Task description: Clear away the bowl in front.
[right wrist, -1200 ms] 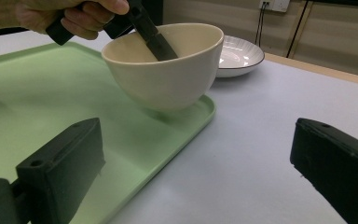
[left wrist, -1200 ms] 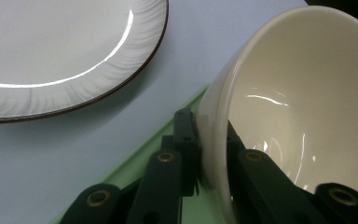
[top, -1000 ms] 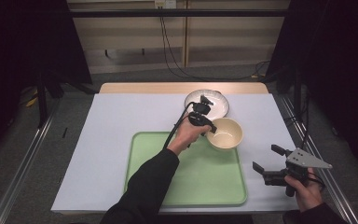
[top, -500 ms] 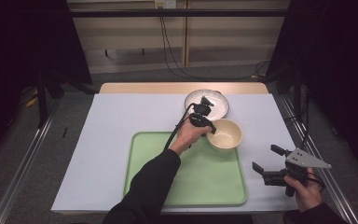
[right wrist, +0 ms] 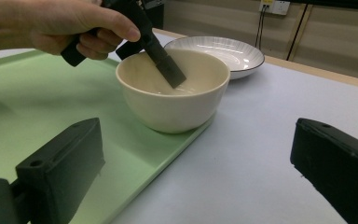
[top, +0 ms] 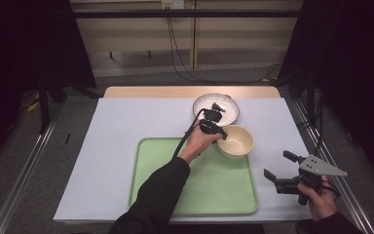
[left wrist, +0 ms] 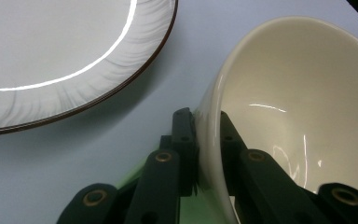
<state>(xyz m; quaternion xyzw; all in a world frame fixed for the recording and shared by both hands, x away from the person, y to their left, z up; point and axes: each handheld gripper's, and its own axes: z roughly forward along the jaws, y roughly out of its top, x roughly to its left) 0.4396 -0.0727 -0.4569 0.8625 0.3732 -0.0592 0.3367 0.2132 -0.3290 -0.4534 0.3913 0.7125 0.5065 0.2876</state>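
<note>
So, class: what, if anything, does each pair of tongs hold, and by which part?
The left tongs grip the cream bowl by its rim wall, one jaw inside, one outside. The right tongs are open and hold nothing.

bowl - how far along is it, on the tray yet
Done: the left claw is shut on the bowl, one jaw inside the wall and one outside. In hand: the bowl sits at the far right corner of the tray, its base overhanging the tray's edge, next to the plate. Left: probably bringing it fully onto the tray and letting go. The right claw waits open, off to the right.
</note>
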